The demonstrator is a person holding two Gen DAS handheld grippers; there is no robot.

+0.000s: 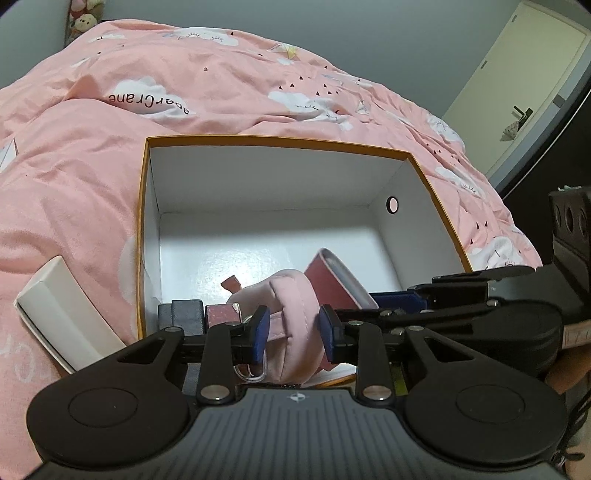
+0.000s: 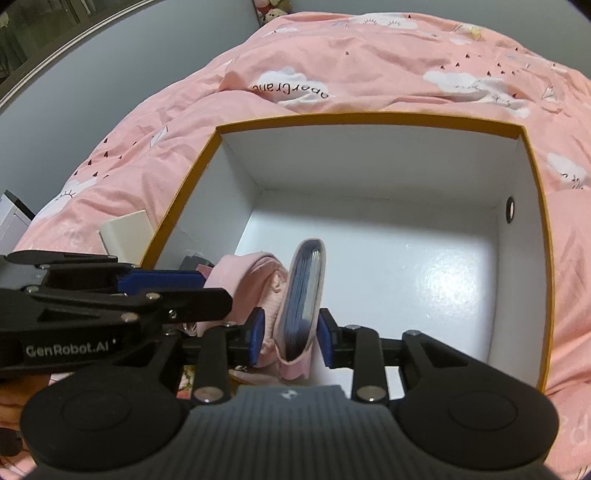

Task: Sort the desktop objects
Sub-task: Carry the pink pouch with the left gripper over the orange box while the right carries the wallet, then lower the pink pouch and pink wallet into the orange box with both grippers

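Item: flat case [image 2: 301,295], on edge, long axis fwd, dead centre betw right gripper [image 2: 291,334] pads, jaws narrow, contact unclear; left gripper [image 1: 293,330] straddles pink pouch [image 1: 291,314]; both in box [image 2: 369,120]

Pink cloud-print duvet [image 1: 229,85] on bed; grey wall [image 1: 369,33]; pale door [image 1: 517,85].

Both cameras sit just behind their tongs and look forward and slightly down into the open orange-rimmed box [image 1: 432,177] on the pink bed [image 1: 92,177]. The left wrist view faces it low and close from the near left edge, with the right tongs [image 1: 399,301] crossing in from the right. The right wrist view looks from higher, the left tongs [image 2: 162,278] entering from its left. Both share the box's white interior, the quilt beyond, and the white carton [image 1: 62,314] beside the box.
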